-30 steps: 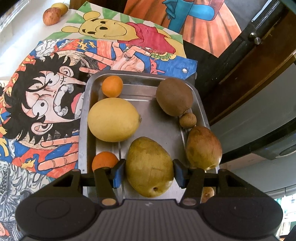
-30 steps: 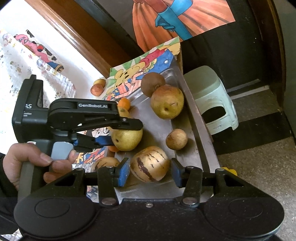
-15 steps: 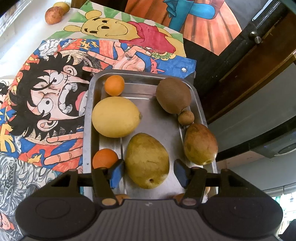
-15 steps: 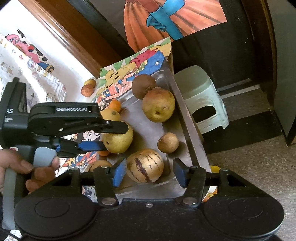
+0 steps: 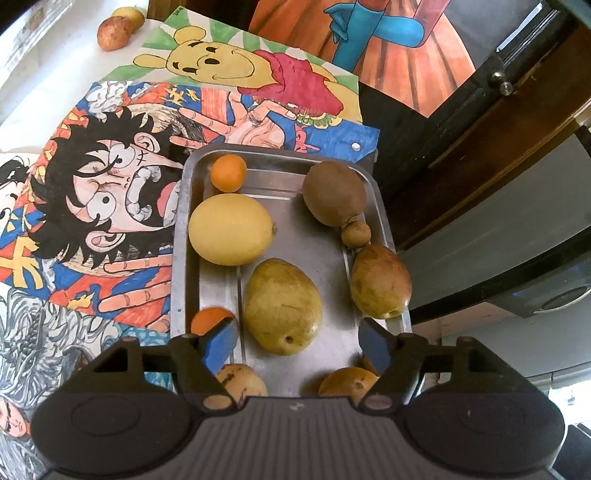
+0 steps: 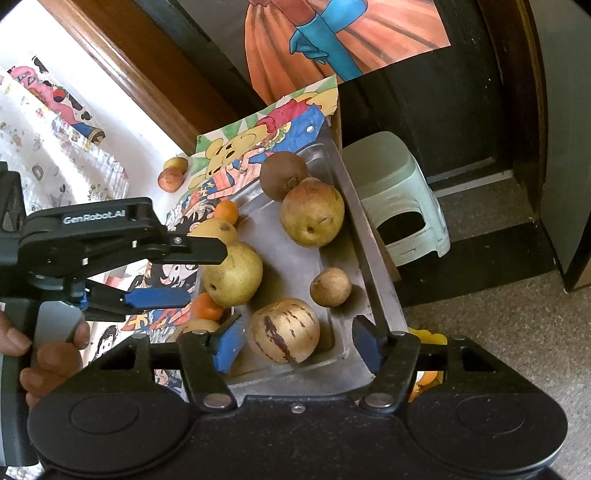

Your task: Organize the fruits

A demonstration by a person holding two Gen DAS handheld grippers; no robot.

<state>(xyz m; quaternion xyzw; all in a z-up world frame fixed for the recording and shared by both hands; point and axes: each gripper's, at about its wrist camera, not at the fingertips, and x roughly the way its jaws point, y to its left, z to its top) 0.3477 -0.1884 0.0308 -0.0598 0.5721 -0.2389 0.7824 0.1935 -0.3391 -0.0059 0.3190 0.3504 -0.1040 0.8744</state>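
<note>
A metal tray (image 5: 295, 229) (image 6: 295, 266) holds several fruits. In the left wrist view a green-yellow pear (image 5: 282, 306) lies in the middle, with a yellow round fruit (image 5: 231, 234), two small oranges (image 5: 228, 172) (image 5: 208, 319), a brown kiwi (image 5: 334, 192), a small brown fruit (image 5: 355, 233) and a reddish pear (image 5: 380, 282). My left gripper (image 5: 295, 341) is open, just behind the pear and apart from it. My right gripper (image 6: 295, 341) is open with a striped yellow melon (image 6: 283, 330) loose between its jaws.
The tray sits on cartoon drawings (image 5: 92, 206) at the table's right edge. Two small fruits (image 5: 114, 31) lie at the far left on the white table. A pale green stool (image 6: 399, 199) stands on the floor beyond the tray.
My left gripper has drawn back from the green-yellow pear, which stays on the tray. My right gripper has opened wider and backed off the striped melon.
</note>
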